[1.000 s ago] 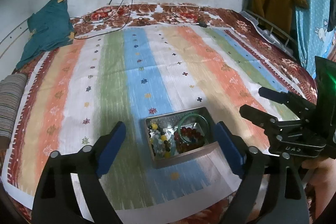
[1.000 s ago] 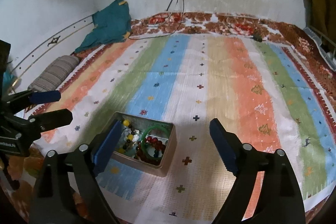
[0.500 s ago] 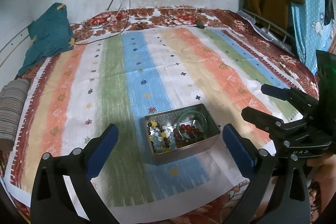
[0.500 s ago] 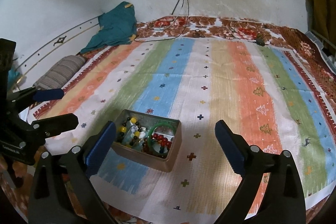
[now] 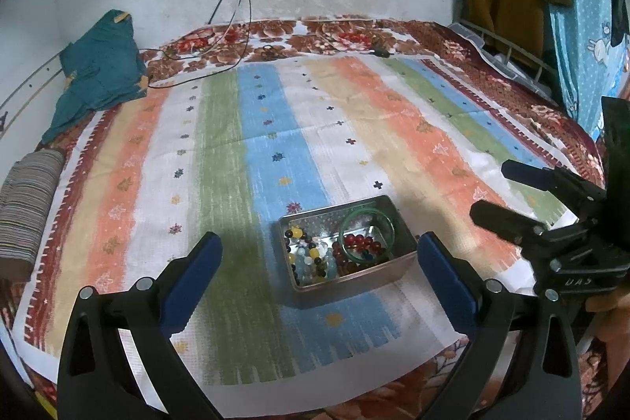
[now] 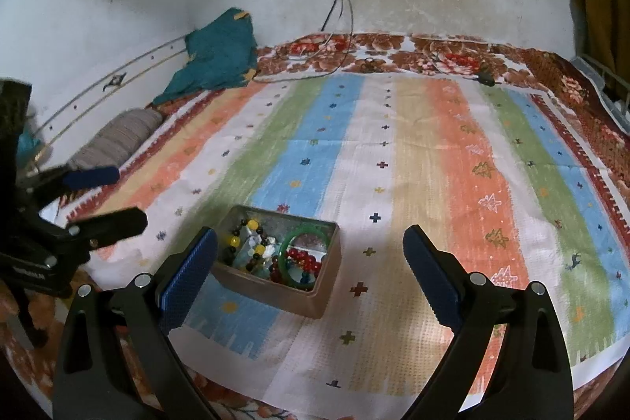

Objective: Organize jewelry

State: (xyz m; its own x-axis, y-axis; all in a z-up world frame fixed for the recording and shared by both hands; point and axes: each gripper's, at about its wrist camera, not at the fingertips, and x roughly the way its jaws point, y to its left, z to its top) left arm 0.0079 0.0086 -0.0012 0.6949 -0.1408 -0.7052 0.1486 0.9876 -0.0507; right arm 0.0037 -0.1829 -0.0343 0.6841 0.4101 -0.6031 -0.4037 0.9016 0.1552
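The shallow rectangular metal tin [image 5: 348,246] sat near the front edge of the striped, multicoloured woven cloth [image 5: 275,152] on the bed, and it held all the jewellery in view: a green glass bangle [image 5: 367,236] lying over red beads [image 5: 360,243], and mixed yellow, dark and pale beads [image 5: 309,256] at the tin's other end. Over the last second both cameras had drawn up and back, so the tin looked smaller and sat farther beyond the fingertips. That read as a retreat from a tin already filled, the sorting probably finished or nearly so. The left gripper [image 5: 319,258] hovered above the cloth's near edge, its blue-padded jaws spread wide and empty, the tin between them in its view. The right gripper [image 6: 310,254] hung beside it, equally splayed and empty, the tin just inside its left pad.
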